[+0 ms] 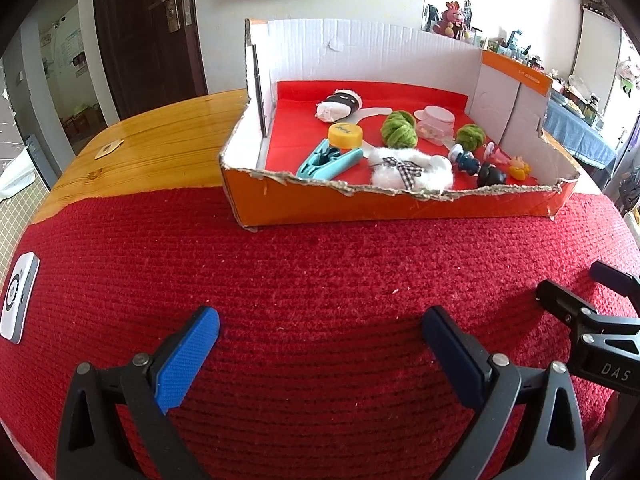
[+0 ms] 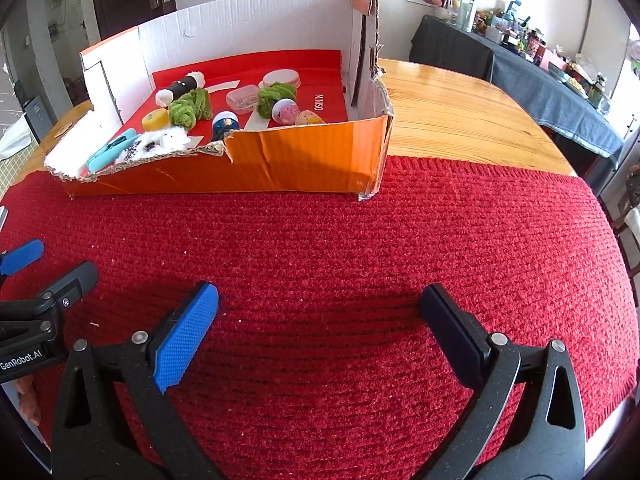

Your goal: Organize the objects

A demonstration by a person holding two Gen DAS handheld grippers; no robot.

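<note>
Honestly the main thing I'd worry about here is that cardboard box (image 1: 400,200), because its front wall is torn down to a ragged, low lip and the right corner looks crumpled, so any careless reach over it could snag the edge or shove the whole box along the red knitted mat (image 1: 320,300). All the small stuff sits inside the box, on its red liner, near the far edge of the mat and well apart from both tools. The left gripper (image 1: 320,340) hangs over bare mat with its fingers spread wide and nothing between them, and the right gripper (image 2: 318,324) is the same, fully released and empty. The contents are a mixed bag for grabbing: two green yarn balls (image 1: 398,129) that are soft and squashy, a fluffy white plush (image 1: 412,168) with a checked bow that could catch on a pad, a hard teal clothespin (image 1: 328,158), a smooth yellow cap (image 1: 346,136) that might skid out of a pinch, and little glossy figurines (image 1: 480,168) packed close together, so going for one probably knocks its neighbours. The ribbed mat looks grippy, while the varnished wooden counter (image 1: 160,148) behind is slick, so anything rolling off the mat would keep going
</note>
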